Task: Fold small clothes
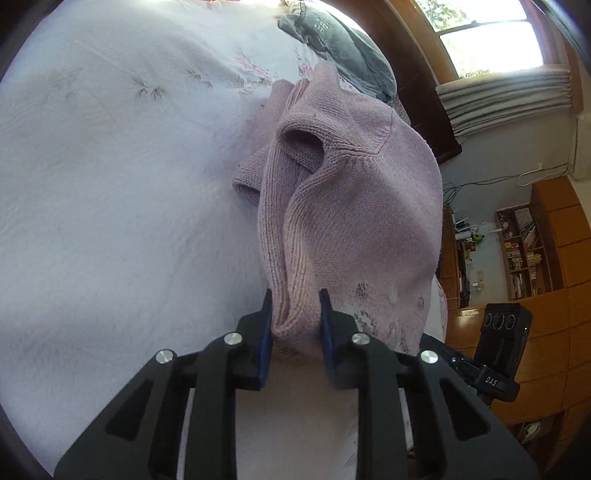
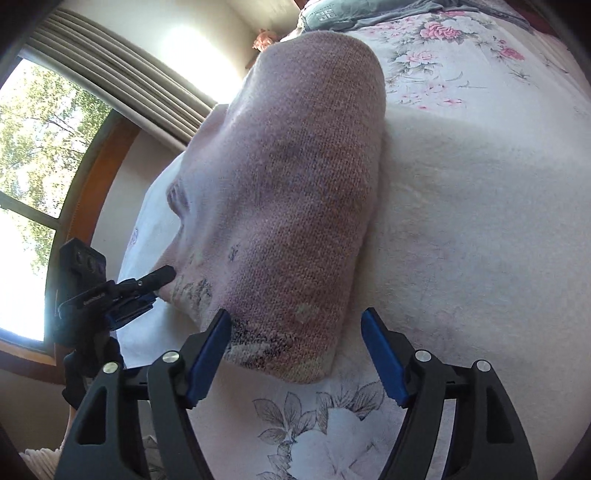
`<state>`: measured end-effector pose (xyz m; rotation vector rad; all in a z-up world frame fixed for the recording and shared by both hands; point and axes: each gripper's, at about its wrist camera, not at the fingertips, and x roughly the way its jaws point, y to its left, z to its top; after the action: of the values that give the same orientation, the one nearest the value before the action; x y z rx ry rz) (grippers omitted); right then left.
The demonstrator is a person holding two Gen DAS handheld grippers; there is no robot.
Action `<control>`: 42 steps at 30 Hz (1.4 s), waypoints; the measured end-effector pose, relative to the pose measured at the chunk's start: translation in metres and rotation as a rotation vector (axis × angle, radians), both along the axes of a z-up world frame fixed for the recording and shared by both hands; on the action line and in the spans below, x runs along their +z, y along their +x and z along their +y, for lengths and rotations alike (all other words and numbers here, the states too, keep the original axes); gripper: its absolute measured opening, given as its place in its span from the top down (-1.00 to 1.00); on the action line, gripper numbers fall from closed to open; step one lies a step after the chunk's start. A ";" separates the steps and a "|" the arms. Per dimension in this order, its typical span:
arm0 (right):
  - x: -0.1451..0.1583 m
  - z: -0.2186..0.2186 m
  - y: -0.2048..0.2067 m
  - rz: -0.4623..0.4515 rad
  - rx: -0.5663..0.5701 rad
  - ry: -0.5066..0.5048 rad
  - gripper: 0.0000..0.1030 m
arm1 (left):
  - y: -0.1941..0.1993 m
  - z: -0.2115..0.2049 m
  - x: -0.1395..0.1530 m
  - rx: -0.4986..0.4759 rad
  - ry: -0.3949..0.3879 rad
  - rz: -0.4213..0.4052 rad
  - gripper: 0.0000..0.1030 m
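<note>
A pink knitted sweater [image 1: 351,206] lies bunched on the white floral bedsheet [image 1: 110,184], with a dark pattern near its hem. My left gripper [image 1: 295,299] is shut on a fold of the hem, which is pinched between its blue pads. In the right wrist view the same sweater [image 2: 295,184] stretches away from me. My right gripper [image 2: 297,314] is open, and its jaws straddle the near hem corner without touching it. The left gripper [image 2: 159,291] shows at the left, clamped on the sweater's edge. The right gripper's body [image 1: 495,369] appears at the left view's right side.
A grey garment [image 1: 332,40] lies crumpled at the far end of the bed, also seen as grey cloth [image 2: 332,14] at the top. A window with pleated blind [image 1: 506,96] and wooden shelving [image 1: 528,251] stand beyond the bed's edge. Bare bedsheet [image 2: 480,221] spreads to the right.
</note>
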<state>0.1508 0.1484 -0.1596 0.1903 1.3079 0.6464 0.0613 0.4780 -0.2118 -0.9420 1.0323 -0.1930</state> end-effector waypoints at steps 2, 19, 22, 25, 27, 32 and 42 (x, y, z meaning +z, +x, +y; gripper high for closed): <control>0.001 -0.004 0.003 -0.014 -0.019 -0.022 -0.39 | -0.008 -0.001 -0.003 0.000 0.012 0.010 0.66; 0.022 -0.016 0.024 -0.016 -0.047 0.115 -0.46 | 0.046 0.035 0.026 -0.030 0.062 -0.091 -0.36; 0.022 -0.010 0.034 -0.018 -0.040 0.126 -0.53 | 0.070 0.039 0.005 -0.048 -0.008 -0.044 -0.35; 0.017 -0.005 0.044 0.007 -0.037 0.151 -0.55 | 0.082 0.038 -0.014 -0.064 -0.046 -0.020 -0.35; 0.014 -0.003 0.049 0.014 -0.031 0.158 -0.59 | 0.086 0.036 -0.025 -0.075 -0.100 -0.015 -0.35; -0.003 -0.001 0.063 0.054 -0.046 0.196 -0.65 | 0.093 0.021 -0.038 -0.105 -0.211 -0.052 -0.45; -0.037 0.011 0.086 0.144 -0.097 0.280 -0.69 | 0.107 -0.007 -0.039 -0.228 -0.157 -0.073 -0.15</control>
<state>0.2372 0.1595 -0.1969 0.5345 1.3333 0.7420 0.1688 0.4706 -0.2508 -0.9497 1.0667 -0.5004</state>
